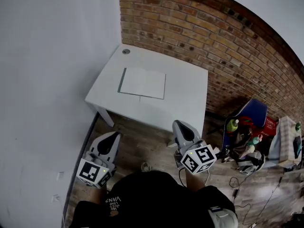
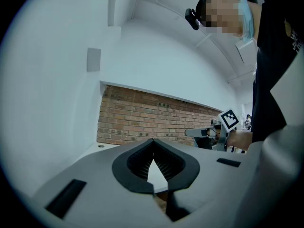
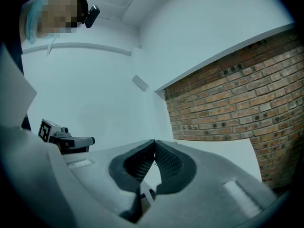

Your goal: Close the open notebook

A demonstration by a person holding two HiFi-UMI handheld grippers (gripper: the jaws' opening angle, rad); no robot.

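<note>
Left gripper: the left gripper [image 1: 116,134] is held level in front of the person. Its two grey fingers are closed tip to tip with nothing between them.
Right gripper: the right gripper [image 1: 176,123] is also level. Its ribbed dark pads meet at the tips and hold nothing.
Notebook: the open white paper notebook [image 1: 142,83] lies flat with both pages up. It is ahead of both pairs of fingertips, roughly between their two lines, and well apart from them.
Table: the white rectangular table [image 1: 187,103] bears the notebook. Its near edge is ahead of the left fingertips. In the head view the right fingertips sit about level with that edge, but whether they are over it cannot be told.
Cable hole: a small grey round cable hole [image 1: 126,51] sits at the table corner beyond the notebook, farthest from the fingers.
Walls: a red brick wall [image 1: 213,37] stands beyond the table, ahead of the fingers, and a plain white wall [image 1: 47,80] runs along the left of the left fingers.
Floor: a brown wooden plank floor [image 1: 142,144] lies below both grippers.
Chair: a blue chair [image 1: 254,113] stands well to the right of the right fingers.
</note>
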